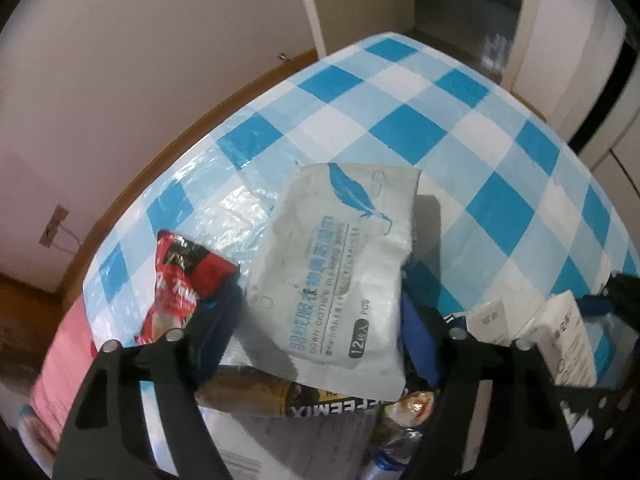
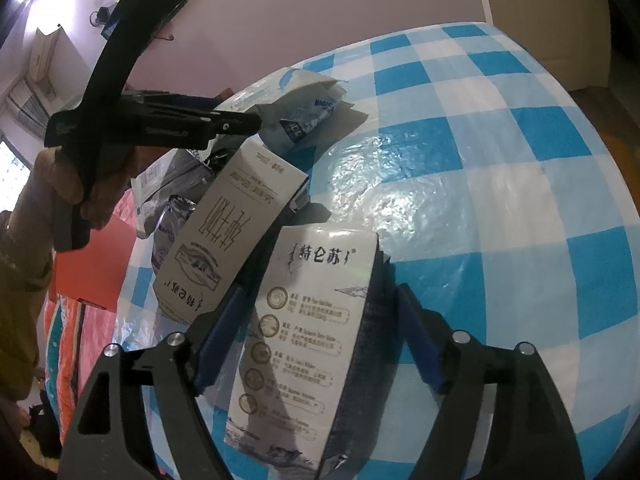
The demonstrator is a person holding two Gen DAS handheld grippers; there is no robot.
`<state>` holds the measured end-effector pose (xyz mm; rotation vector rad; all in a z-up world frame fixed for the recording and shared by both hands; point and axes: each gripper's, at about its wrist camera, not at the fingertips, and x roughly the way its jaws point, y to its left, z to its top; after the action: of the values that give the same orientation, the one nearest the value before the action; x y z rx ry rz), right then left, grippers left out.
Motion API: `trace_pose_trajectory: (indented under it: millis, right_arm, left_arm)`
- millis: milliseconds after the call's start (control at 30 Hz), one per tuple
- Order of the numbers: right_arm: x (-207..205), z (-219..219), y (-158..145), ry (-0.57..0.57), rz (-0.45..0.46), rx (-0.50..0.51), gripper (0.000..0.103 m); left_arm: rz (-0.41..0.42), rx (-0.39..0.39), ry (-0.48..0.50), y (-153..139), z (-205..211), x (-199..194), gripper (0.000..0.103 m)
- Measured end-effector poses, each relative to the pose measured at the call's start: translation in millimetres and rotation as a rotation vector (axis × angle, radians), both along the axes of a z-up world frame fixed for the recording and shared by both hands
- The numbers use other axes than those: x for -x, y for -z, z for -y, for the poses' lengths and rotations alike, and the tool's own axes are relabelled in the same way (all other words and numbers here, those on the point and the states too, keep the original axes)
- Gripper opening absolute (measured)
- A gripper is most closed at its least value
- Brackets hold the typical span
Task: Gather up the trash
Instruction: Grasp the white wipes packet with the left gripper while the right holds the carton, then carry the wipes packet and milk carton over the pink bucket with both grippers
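A white wipes packet (image 1: 332, 264) with a blue feather print sits tilted between the fingers of my left gripper (image 1: 320, 312), which is shut on it. The right wrist view shows that left gripper (image 2: 248, 122) holding the packet (image 2: 304, 104) just above the table. A white milk carton (image 2: 316, 320) lies on the checked tablecloth (image 2: 500, 160) between the fingers of my right gripper (image 2: 320, 300). The jaws stand open, with a gap at the carton's right side. A second milk carton (image 2: 228, 232) lies just left of it.
A red snack wrapper (image 1: 180, 280), a coffee mix sachet (image 1: 280, 396) and crumpled foil lie under the packet. Grey plastic bags (image 2: 168, 184) are piled behind the cartons. A person's hand (image 2: 60, 176) holds the left tool. Striped pink fabric (image 2: 72, 340) lies beyond the table's left edge.
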<state>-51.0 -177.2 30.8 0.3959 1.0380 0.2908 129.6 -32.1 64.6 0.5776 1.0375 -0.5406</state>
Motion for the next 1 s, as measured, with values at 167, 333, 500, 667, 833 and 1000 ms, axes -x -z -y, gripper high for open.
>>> trace_pose_trajectory:
  millis: [167, 333, 500, 667, 833, 1000]
  right_arm:
    - [6, -8, -4, -0.008, 0.014, 0.051, 0.077]
    - [11, -16, -4, 0.004, 0.015, 0.106, 0.076]
    - [13, -21, 0, 0.012, 0.007, 0.153, 0.075]
    - [7, -33, -2, -0.008, 0.014, 0.207, 0.071]
    - [2, -36, -1, -0.037, 0.007, 0.222, 0.069]
    - [3, -33, -4, -0.041, 0.009, 0.216, 0.068]
  left_arm:
    - [0.021, 0.085, -0.072, -13, -17, 15, 0.072]
    - [0.054, 0.168, -0.152, -32, -41, 35, 0.071]
    - [0.103, 0.254, -0.224, -53, -73, 66, 0.071]
    - [0.140, 0.305, -0.278, -65, -99, 97, 0.071]
    - [0.139, 0.369, -0.319, -67, -125, 119, 0.071]
    - [0.133, 0.403, -0.356, -61, -145, 135, 0.071]
